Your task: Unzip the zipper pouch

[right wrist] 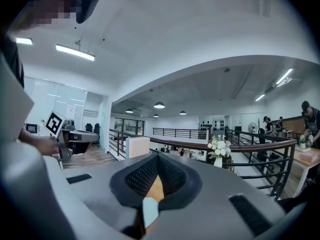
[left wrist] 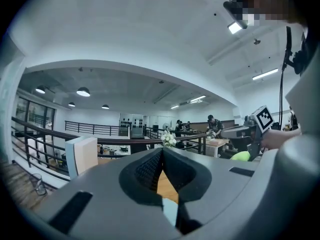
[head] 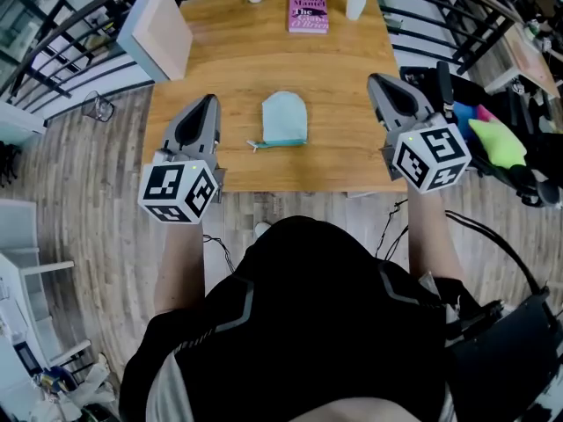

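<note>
**Head view.** The wooden bench [head: 352,139] carries the light-blue zipper pouch [head: 284,117]. The pouch lies flat near the middle of the bench, closer to its near edge. Its zipper runs along the pouch's near edge, and the teal pull [head: 254,146] sticks out at the left corner. The left gripper [head: 209,104] is held to the left of the pouch and the right gripper [head: 376,81] to its right. Both are apart from the pouch and neither touches it. A pink book [head: 308,13] and a white vase [head: 356,1] stand at the bench's far edge.

**Left gripper view.** The jaws are pressed together, the ribbed pads meeting in one line with nothing between them. The camera looks level across the room. White flowers [left wrist: 168,139] show just above the jaw tips, and the other gripper's marker cube [left wrist: 263,118] is at the right.

**Right gripper view.** These jaws are likewise fully closed and empty. A railing [right wrist: 260,146] runs behind them.
</note>
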